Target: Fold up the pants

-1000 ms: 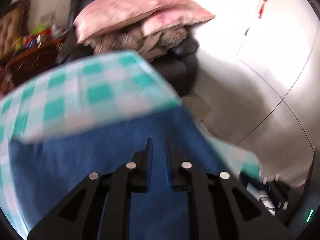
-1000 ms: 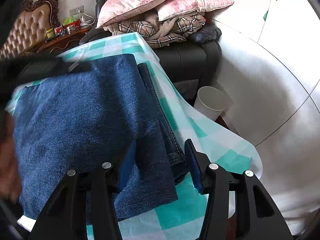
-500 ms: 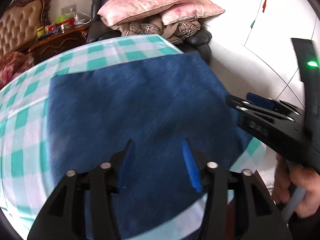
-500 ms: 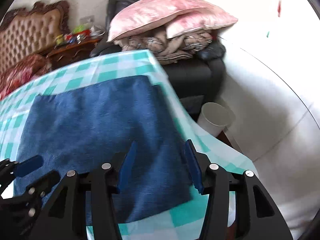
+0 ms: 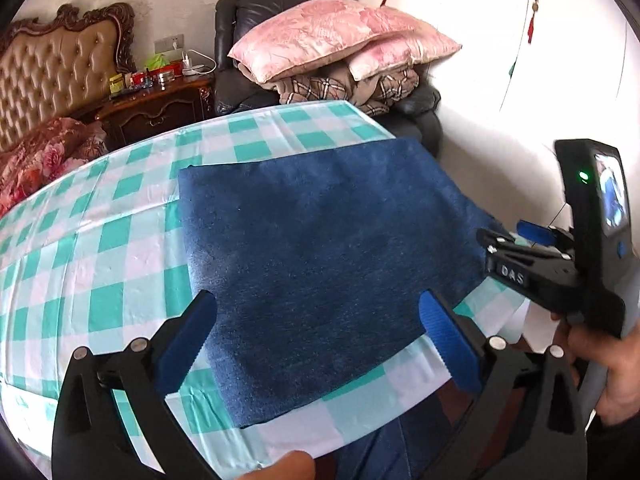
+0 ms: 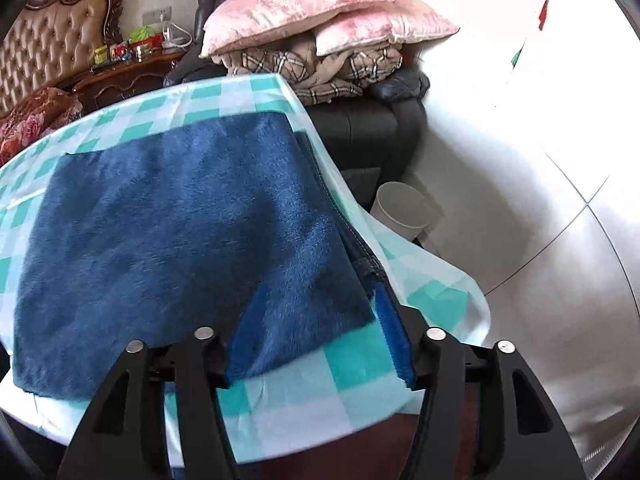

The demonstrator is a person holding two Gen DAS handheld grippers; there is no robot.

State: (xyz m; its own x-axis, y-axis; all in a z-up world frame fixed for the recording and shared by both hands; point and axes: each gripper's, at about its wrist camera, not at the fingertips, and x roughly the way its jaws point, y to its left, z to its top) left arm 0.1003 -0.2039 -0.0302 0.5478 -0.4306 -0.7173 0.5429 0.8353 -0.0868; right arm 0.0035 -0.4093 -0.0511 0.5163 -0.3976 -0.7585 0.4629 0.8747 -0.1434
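The left tool (image 5: 316, 320), a second ago clenched almost shut low over the denim, now has its jaws opening wide with nothing between them, pulled back above the near edge of the tabletop (image 5: 80, 264). The right tool (image 6: 316, 332) is also opening, its pads apart over the near right corner and clear of the cloth, and has lifted slightly. The pants (image 5: 320, 264) lie released as a flat folded rectangle on the checked cloth, along the tabletop's right edge.
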